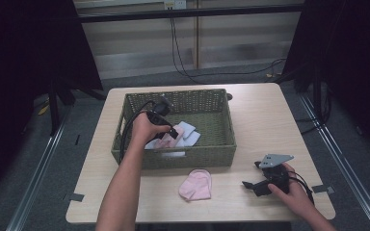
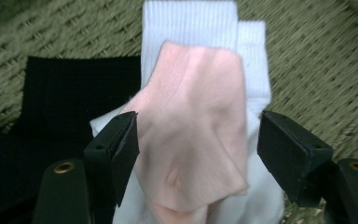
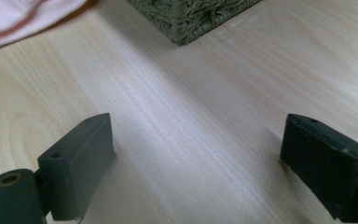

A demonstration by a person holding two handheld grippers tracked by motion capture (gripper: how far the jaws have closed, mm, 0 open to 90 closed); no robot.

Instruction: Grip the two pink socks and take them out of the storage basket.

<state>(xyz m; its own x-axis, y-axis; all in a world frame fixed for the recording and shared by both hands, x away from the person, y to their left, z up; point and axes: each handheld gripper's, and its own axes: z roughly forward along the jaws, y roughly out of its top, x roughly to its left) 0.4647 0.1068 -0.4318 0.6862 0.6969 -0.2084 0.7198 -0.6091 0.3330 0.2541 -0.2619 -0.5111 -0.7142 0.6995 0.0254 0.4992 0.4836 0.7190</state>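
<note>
A green woven basket (image 1: 224,125) stands mid-table. Inside it my left gripper (image 1: 173,133) hovers open over a pile of socks. In the left gripper view a pink sock (image 2: 196,140) lies between the spread jaws of that gripper (image 2: 196,135), on top of white socks (image 2: 191,28), with a black sock (image 2: 70,98) to the left. A second pink sock (image 1: 196,185) lies on the table in front of the basket; its edge (image 3: 23,18) appears in the right gripper view. My right gripper (image 1: 249,186) rests low over the table to its right, open (image 3: 196,149) and holding nothing.
The light wooden table (image 1: 265,120) has bare room right of the basket and along the front edge. A basket corner (image 3: 191,18) lies ahead of the right gripper. Cables (image 1: 183,62) run over the floor behind the table.
</note>
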